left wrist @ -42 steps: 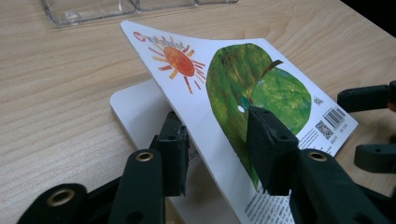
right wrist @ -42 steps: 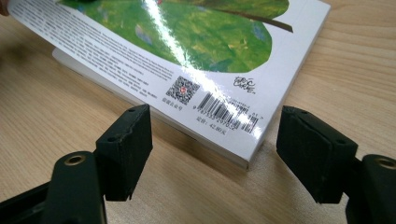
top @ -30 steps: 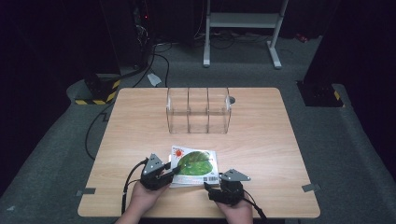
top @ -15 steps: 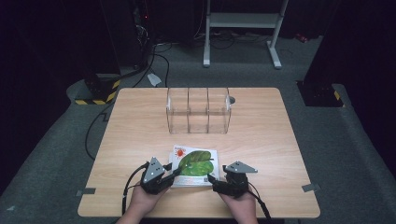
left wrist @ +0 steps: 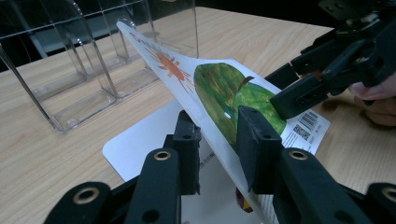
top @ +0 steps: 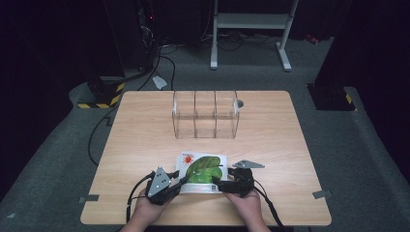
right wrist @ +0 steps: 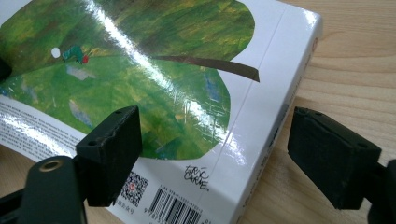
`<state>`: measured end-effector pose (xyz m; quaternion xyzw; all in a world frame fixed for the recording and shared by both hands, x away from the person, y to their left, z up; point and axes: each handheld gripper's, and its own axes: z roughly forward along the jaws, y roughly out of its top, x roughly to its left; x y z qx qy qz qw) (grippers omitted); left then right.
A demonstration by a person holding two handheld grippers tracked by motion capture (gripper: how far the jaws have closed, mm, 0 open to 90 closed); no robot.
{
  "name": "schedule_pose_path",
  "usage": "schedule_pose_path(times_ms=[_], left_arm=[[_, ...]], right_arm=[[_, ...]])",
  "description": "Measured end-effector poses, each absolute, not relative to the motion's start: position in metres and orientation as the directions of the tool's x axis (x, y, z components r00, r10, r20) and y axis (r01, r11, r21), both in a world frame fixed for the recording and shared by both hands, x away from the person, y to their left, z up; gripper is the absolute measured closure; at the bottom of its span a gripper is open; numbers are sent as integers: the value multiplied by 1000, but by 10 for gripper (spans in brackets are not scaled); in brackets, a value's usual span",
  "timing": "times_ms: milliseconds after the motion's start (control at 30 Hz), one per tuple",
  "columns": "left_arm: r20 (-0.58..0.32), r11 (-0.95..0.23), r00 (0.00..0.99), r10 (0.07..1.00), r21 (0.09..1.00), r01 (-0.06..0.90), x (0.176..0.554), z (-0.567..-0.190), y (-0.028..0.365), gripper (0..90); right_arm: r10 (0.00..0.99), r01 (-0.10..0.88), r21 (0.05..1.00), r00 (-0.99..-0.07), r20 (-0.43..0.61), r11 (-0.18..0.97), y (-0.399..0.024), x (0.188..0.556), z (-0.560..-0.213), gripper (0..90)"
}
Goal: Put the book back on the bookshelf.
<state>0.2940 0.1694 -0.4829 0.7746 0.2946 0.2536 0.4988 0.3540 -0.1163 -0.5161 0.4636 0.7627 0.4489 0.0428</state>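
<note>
up close, left gripper [left wrist: 217,144] pinches the lifted book cover [left wrist: 205,88]; right gripper [right wrist: 215,154] gapes, just widened.

Both hands come in from the near edge, side by side and close together; the left gripper [top: 180,181] points forward and to the right, its jaws pinched tight on the thin cover between them; the right gripper [top: 216,182] points left toward the other, held low and level; its jaws have just been opening and stand wide, the pads [right wrist: 109,149] pressing on nothing.
</note>
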Motion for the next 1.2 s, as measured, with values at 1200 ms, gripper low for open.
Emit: schedule_pose_path(times_ms=[1200], left_arm=[[29, -264, 641, 767, 924, 275, 286, -492, 166, 724]], right_arm=[[743, 665, 728, -571, 349, 169, -115, 353, -510, 242]])
